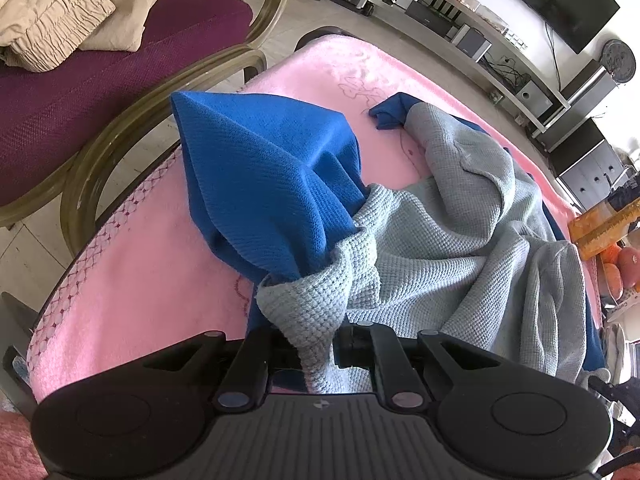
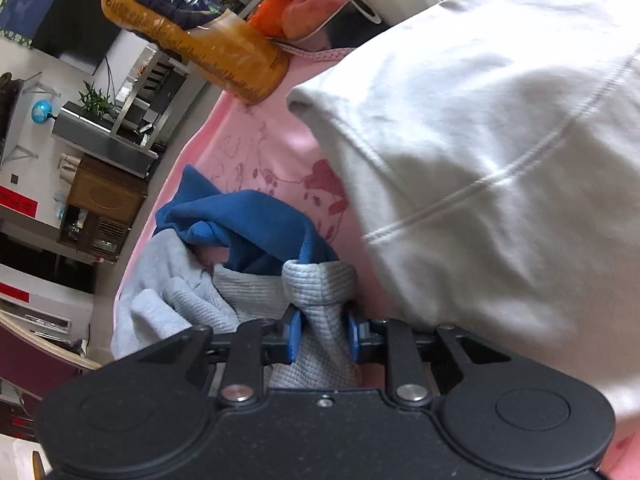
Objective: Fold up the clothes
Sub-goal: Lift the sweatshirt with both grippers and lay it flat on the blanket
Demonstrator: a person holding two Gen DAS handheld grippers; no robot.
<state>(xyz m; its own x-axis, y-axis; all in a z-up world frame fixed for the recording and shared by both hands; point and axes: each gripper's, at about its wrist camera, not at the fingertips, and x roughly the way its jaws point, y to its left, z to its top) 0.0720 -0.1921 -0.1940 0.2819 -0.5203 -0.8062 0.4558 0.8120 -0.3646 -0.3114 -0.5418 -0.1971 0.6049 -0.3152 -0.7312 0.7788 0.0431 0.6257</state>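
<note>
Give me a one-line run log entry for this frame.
task: fold clothes | left tool: shut on knit garment | right tool: shut on knit garment | surface: pink cloth

A pink cloth (image 1: 132, 248) covers the worktop; on it lie a blue-and-grey garment (image 1: 460, 240), a white garment (image 2: 480, 160) and a juice bottle (image 2: 192, 36).

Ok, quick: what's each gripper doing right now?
Left gripper: shut on the grey-blue knit garment.
Right gripper: shut on the same garment's grey edge.

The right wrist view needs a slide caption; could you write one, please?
Right tool grips a pale blue-grey knitted garment on a pink cloth.
</note>
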